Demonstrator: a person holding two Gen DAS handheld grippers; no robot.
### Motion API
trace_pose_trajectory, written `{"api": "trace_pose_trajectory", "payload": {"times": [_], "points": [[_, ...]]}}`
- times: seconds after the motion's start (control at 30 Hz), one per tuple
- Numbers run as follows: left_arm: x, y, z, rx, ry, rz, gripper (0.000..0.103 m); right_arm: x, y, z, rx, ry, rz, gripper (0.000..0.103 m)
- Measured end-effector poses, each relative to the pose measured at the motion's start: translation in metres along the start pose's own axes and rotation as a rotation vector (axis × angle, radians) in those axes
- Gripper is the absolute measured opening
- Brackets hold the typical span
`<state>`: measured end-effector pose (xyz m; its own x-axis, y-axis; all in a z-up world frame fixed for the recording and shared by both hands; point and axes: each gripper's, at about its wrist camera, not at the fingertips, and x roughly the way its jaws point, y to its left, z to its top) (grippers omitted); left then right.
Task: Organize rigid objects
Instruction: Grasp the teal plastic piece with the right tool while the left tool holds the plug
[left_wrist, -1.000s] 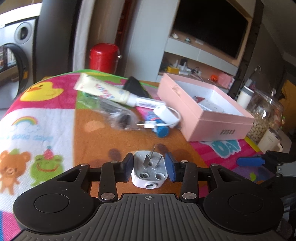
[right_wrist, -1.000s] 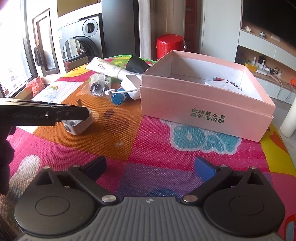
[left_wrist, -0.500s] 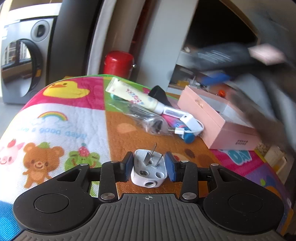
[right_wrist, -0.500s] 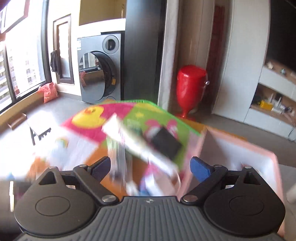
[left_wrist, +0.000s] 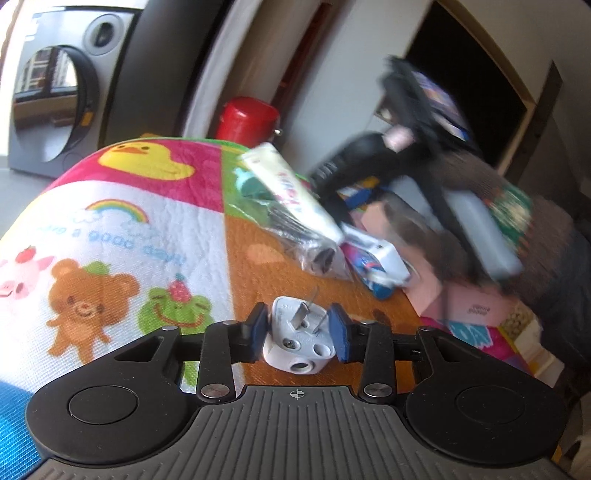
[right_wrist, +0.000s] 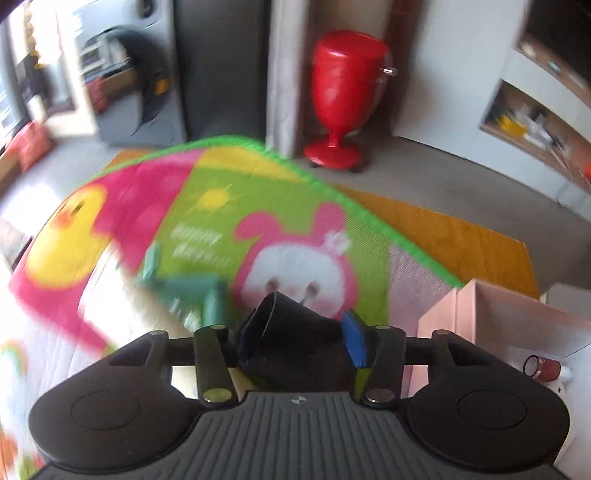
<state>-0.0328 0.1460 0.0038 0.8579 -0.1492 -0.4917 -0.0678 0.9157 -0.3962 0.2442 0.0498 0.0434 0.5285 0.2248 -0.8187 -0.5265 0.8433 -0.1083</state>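
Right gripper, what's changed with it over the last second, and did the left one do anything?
The right gripper, open and empty over the near mat a second ago, swung across to the far side and its fingers have closed on the black object beside the pink box. The left gripper kept its hold on the white plug throughout.

Both hand-held grippers (left_wrist: 297, 328) (right_wrist: 301, 332) clamped
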Motion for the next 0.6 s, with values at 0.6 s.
{"api": "trace_pose_trajectory", "payload": {"times": [0.6], "points": [[0.001,0.009,0.001,-0.057,-0.015,0.016,0.04,-0.124,0.035,-0.091,-0.278,-0.163,0.165,0.055]]}}
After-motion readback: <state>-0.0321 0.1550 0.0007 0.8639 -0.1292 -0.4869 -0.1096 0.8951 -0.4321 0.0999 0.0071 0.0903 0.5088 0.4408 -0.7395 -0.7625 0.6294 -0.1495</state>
